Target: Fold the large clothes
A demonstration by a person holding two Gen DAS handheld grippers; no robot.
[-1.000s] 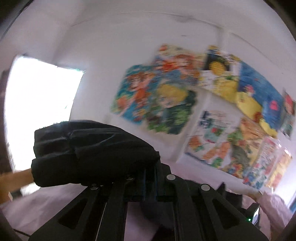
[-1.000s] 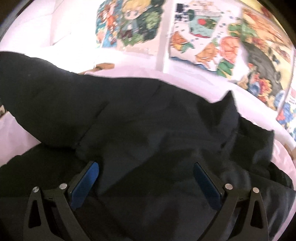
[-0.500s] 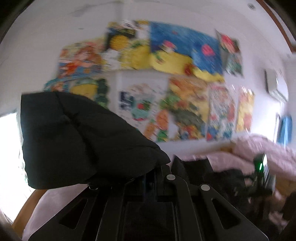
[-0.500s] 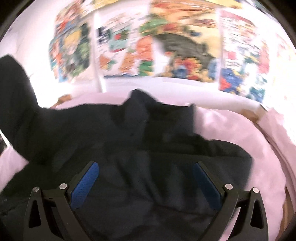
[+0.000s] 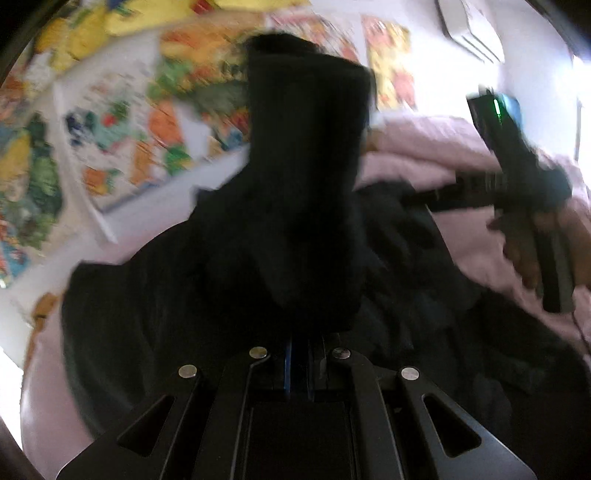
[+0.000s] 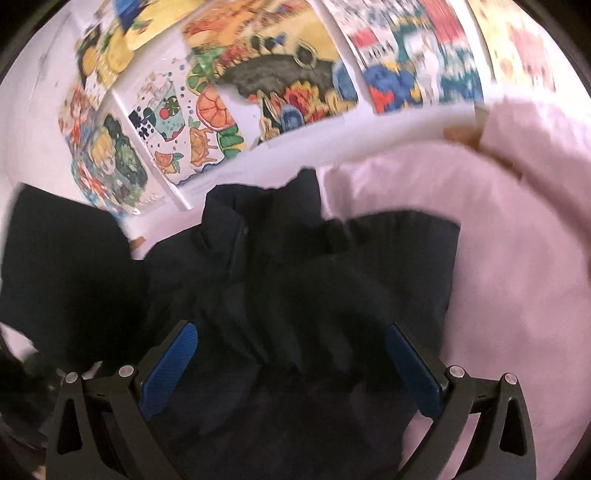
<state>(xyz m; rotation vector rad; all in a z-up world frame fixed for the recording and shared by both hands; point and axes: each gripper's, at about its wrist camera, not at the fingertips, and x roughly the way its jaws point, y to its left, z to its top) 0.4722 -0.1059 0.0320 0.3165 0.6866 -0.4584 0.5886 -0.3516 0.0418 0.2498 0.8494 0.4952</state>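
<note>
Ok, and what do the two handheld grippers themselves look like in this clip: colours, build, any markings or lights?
Both are matte black, angular frames with triangular cut-outs and round silver pivot screws. The right gripper has blue textured pads on its fingers; the left gripper shows only a thin blue edge between its fingers. Seen from the left wrist view, the right unit carries a green indicator light and the person's bare hand.

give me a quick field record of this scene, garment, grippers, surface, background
garment: black jacket, spread on the bed, collar toward the wall
sleeve: sleeve lifted above the jacket body
left gripper: left gripper, jaws shut on the sleeve
right gripper: right gripper, jaws wide open above the jacket, holding nothing
surface: pink bedding
background: white wall with colourful drawings; air conditioner high on the wall
image quality: motion blur in both views
</note>
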